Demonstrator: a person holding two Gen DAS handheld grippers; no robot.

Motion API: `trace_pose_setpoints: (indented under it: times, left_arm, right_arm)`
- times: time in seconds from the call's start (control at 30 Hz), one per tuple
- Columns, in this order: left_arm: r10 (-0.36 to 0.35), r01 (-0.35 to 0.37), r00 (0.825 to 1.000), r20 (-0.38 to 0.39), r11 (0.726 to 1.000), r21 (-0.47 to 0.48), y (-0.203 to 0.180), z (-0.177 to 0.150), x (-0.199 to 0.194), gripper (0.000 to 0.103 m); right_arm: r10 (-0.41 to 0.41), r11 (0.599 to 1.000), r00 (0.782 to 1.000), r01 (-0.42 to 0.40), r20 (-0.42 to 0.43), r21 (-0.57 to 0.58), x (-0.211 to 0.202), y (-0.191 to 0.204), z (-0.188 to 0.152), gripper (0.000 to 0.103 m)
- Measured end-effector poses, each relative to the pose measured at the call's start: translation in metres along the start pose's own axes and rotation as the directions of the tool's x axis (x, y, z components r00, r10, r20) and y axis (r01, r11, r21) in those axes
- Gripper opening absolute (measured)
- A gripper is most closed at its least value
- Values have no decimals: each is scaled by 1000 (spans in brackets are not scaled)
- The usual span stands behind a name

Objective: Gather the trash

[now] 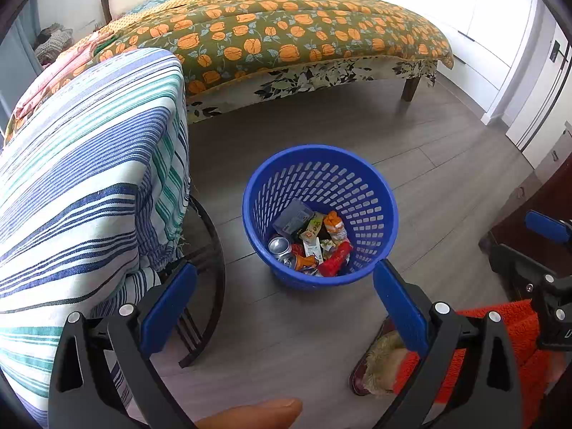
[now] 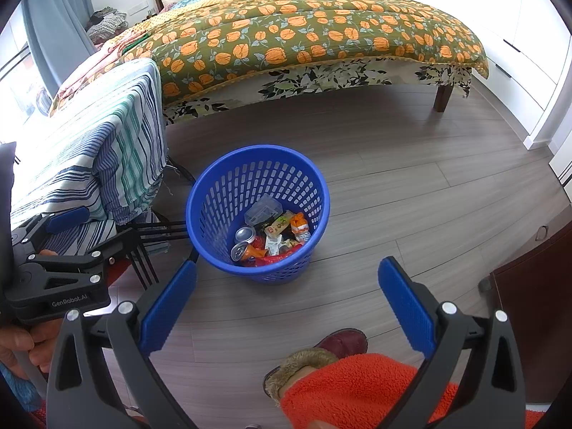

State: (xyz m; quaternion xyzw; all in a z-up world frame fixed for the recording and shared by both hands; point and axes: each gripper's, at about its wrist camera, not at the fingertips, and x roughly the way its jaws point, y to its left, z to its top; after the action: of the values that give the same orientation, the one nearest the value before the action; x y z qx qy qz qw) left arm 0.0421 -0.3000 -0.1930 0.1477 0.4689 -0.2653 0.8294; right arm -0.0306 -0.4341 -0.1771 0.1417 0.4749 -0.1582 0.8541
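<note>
Two views show one thing plainly: the trash you are after already lies inside the blue basket [image 1: 320, 214], and no loose litter shows on the wooden floor [image 1: 411, 186] around it.

From the left wrist, your left tool [image 1: 286, 307] is spread wide with nothing between its blue pads [image 1: 168, 307]. The basket stands upright on the floor straight ahead of the tool and below it, its near rim just past the right pad. At its bottom lie cans [image 1: 279, 245], a clear plastic box [image 1: 293, 216] and crumpled wrappers [image 1: 334, 250]. The striped cloth [image 1: 89, 186] draped over a dark frame is to the left, close beside the left pad. Your right tool [image 1: 547, 228] shows at the far right edge, too little of it to tell its opening from here.

From the right wrist, your right tool [image 2: 287, 304] is also wide open and empty. Here the basket [image 2: 257, 214] sits ahead and a little left of the midline, nearer the left pad than the right. Your left tool [image 2: 66, 220] shows at the left edge, beside the striped cloth [image 2: 107, 150]. The bed [image 2: 304, 35] runs across the room behind, well apart from the basket.

I judge the left tool the better lined up on the basket; if more trash remains, it lies outside these views.
</note>
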Motion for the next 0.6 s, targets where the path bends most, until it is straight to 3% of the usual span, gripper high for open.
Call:
trace_pose_setpoints:
  times: [0.6]
  left_arm:
    - [0, 0, 1000, -1, 1000, 1, 0, 0, 1, 98]
  right_arm:
    - [0, 1000, 1000, 0, -2, 0, 0, -1, 0, 98]
